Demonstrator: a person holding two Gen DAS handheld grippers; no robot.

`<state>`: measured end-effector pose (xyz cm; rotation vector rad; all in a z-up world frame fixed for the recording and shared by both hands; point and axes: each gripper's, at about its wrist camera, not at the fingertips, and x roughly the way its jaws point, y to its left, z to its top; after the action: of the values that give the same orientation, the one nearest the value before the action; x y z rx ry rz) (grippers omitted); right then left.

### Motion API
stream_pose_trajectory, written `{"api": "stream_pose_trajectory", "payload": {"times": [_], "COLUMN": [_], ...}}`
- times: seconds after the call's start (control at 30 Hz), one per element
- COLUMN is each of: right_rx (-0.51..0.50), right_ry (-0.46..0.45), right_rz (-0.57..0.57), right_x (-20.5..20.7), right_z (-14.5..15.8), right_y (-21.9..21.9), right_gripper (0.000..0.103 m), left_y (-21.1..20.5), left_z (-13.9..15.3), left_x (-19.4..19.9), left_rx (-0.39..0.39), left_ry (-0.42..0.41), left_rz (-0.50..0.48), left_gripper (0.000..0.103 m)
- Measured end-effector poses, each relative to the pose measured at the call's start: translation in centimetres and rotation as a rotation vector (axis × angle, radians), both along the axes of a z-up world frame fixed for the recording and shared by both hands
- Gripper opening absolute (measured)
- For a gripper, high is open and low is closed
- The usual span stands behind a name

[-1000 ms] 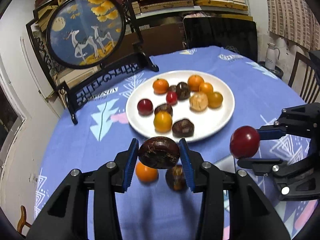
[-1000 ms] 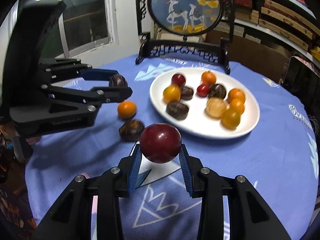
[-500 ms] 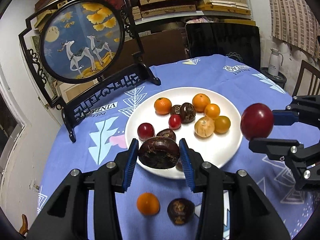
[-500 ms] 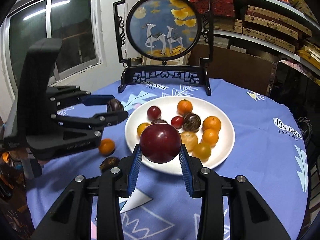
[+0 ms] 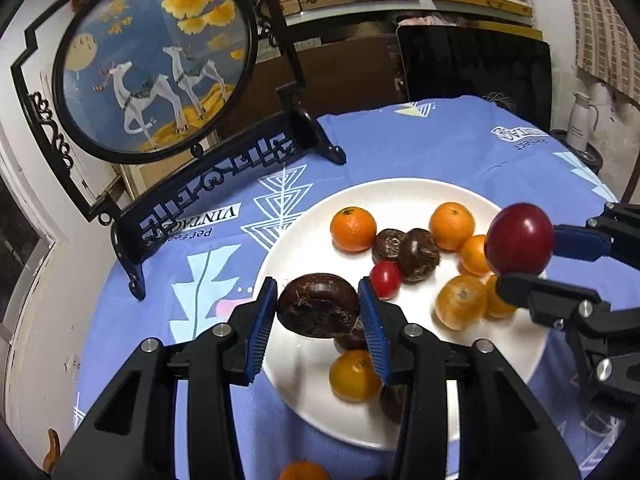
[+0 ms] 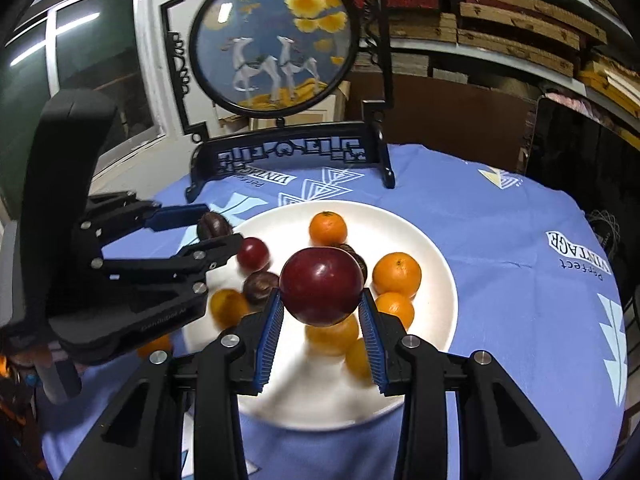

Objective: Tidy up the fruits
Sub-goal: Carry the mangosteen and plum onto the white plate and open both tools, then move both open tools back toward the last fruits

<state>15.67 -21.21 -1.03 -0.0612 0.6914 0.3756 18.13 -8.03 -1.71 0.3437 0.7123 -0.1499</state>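
Note:
A dark brown chestnut [image 5: 318, 305] is clamped between the blue pads of my left gripper [image 5: 318, 312], held over the near left part of the white plate [image 5: 384, 192]. My right gripper [image 6: 322, 312] is shut on a dark red plum [image 6: 322, 285] above the plate [image 6: 436, 256]; the plum [image 5: 519, 239] and that gripper [image 5: 532, 256] also show at the right of the left wrist view. On the plate lie several oranges [image 5: 353, 228], chestnuts [image 5: 418, 254] and a small red fruit [image 5: 385, 279]. My left gripper [image 6: 218, 236] with its chestnut [image 6: 213, 226] appears left of the plate in the right wrist view.
A round framed deer picture on a black stand [image 5: 152, 56] stands at the table's back left. One orange [image 5: 304, 472] lies on the blue cloth [image 5: 420, 148] near the plate's front rim. A dark chair back [image 5: 476, 68] and shelves are behind the table, a white jug [image 5: 580, 120] at far right.
Both grippers have moved forward with their fruit, from over the cloth in front of the plate to above the plate. The loose orange and chestnut on the cloth have slid down towards the frame's bottom.

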Motion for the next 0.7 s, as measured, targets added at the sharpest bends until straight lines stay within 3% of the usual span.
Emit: {"api": "stream_pose_trajectory", "payload": {"times": [0.23,0.3,0.37,0.5,0.6,0.7], "right_rx": [0.0,-0.012,-0.004,0.011,0.004,0.0], "right_ry": [0.029,0.029,0.021,0.011,0.012,0.044], "right_rz": [-0.016,-0.034,-0.065,-0.064,-0.042,0.029], "right_x": [3.2,4.0,4.2,2.6,0.3,-2.9], "right_z": [-1.1,-1.3,-1.3,-1.0,-1.1,-1.7], "right_y": [0.3,0.5,0.2,-0.4,-0.3,0.8], "right_gripper": [0.042,0.059,0.06,0.06,0.061,0.069], "left_y": [-0.3,-0.2,0.3,2.4,4.5,6.9], "left_z": [-1.9,-1.9,-1.7,-0.9,-0.2,0.3], "left_x": [2.0,2.3,2.1,1.5,0.0,-2.0], "left_rx": [-0.001,-0.004,-0.006,-0.029,-0.064,-0.114], "left_ry": [0.035,0.032,0.008,-0.009,-0.034,-0.032], "left_rz": [0.021,0.028,0.045,0.07,0.095,0.105], "left_gripper": [0.042,0.055,0.061,0.063,0.079,0.083]}}
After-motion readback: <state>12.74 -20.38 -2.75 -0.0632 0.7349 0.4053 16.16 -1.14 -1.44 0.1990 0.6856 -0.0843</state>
